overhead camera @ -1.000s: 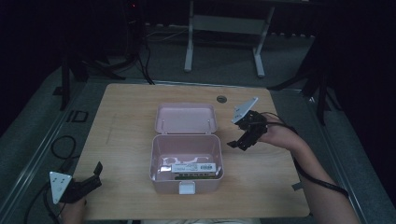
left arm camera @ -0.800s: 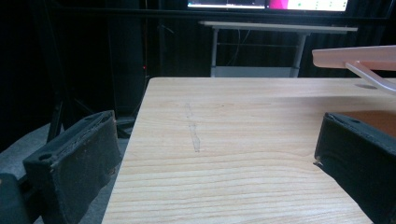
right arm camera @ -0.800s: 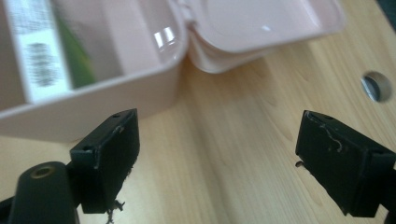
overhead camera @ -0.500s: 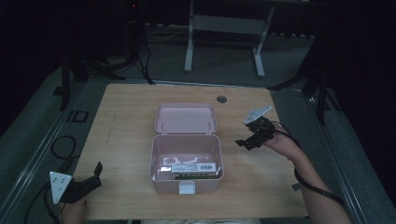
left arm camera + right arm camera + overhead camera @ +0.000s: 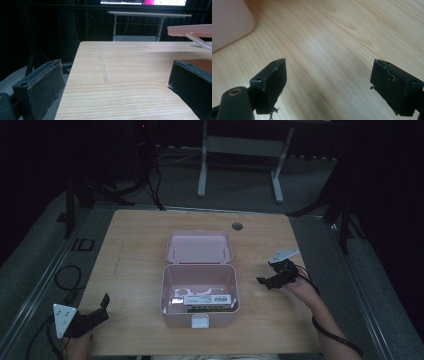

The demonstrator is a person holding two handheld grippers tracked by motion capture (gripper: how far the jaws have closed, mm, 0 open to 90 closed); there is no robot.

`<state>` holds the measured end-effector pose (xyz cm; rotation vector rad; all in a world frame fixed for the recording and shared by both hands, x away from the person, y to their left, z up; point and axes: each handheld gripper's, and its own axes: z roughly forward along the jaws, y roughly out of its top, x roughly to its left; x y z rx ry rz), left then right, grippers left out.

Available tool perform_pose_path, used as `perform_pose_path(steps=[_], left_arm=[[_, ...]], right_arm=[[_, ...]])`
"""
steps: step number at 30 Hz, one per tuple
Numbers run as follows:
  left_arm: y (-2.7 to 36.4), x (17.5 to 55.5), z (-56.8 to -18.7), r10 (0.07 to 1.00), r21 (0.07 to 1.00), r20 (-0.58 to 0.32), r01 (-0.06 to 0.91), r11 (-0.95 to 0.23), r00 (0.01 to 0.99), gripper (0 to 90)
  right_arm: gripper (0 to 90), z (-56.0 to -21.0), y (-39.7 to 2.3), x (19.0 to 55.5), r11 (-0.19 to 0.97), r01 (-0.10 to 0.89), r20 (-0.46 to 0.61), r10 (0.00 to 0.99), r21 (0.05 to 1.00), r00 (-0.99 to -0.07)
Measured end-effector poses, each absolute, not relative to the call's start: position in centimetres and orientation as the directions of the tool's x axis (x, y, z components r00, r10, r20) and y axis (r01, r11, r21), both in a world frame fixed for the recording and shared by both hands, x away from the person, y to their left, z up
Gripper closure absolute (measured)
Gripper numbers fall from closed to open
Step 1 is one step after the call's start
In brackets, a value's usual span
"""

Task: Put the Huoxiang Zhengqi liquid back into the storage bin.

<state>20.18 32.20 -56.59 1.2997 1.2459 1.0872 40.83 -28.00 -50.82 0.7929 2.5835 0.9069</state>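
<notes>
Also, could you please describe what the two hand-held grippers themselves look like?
Both are black. The left hand-held gripper carries a grey three-cornered plate dotted with small marks, and a black cable trails from it. The right hand-held gripper has a similar grey plate and thin black cables. Up close, its blocky black pads look scuffed, with round holes in their top edges.

Pink box point(image 5: 199, 292), lid open, mid-table, perhaps a labelled packet point(image 5: 206, 299) inside
</notes>
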Motion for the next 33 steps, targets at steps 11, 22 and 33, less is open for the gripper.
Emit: perform_pose_path(steps=[11,22,33], left_arm=[[32.2,20.2,-56.6,0.997,0.994,-0.029,0.107,0.021,0.067,0.2],[32.2,20.2,-56.6,0.997,0.994,-0.029,0.108,0.022,0.065,0.2],[32.2,20.2,-56.6,0.997,0.994,-0.029,0.108,0.022,0.067,0.2]], right_arm=[[13.5,-53.3,-31.2,40.1,0.526,0.459,-0.086,0.719,0.716,-0.690],[13.1,-54.5,-33.0,39.3,0.409,0.477,-0.078,0.816,0.778,-0.573],[13.1,-54.9,-34.5,38.8,0.328,0.502,-0.073,0.884,0.801,-0.461]])
